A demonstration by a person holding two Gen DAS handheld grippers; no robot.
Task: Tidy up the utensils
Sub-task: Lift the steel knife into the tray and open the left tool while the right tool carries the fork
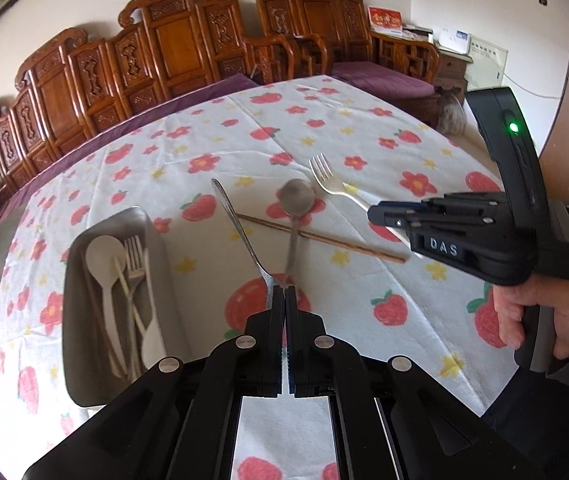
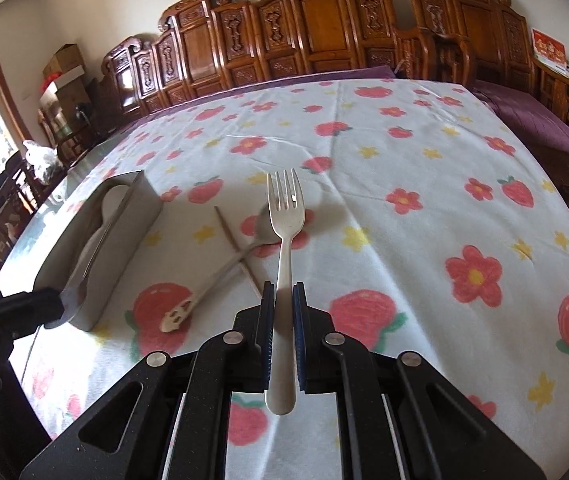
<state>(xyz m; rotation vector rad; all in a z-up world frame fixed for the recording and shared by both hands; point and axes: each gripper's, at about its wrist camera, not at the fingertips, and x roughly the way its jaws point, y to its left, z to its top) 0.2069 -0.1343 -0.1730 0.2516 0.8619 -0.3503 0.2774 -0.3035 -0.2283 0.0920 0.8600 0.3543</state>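
Left wrist view: the left gripper [image 1: 284, 292] is clamped on the handle end of a metal knife [image 1: 240, 236], whose blade juts up and forward, clear of the tablecloth [image 1: 364, 128]. The metal tray [image 1: 78, 332], to the left, already holds a white spoon [image 1: 102, 264], a fork and other pieces. A metal spoon [image 1: 295, 204] lies across a single chopstick [image 1: 320, 238] on the cloth. The right gripper [image 1: 376, 216] sits at the handle of the white fork [image 1: 326, 178]. Risk: the knife is pinched only at its tip, so it may pivot or slip during the swing to the tray.

Right wrist view: the right gripper [image 2: 283, 300] has its jaws on either side of the white fork [image 2: 284, 240], the handle running between them; whether they already grip it cannot be told. The tray [image 2: 124, 216] stands well to the left. Risk: the fork's long unsupported head may tilt if the hold is loose, and both tools heading for one tray may collide.
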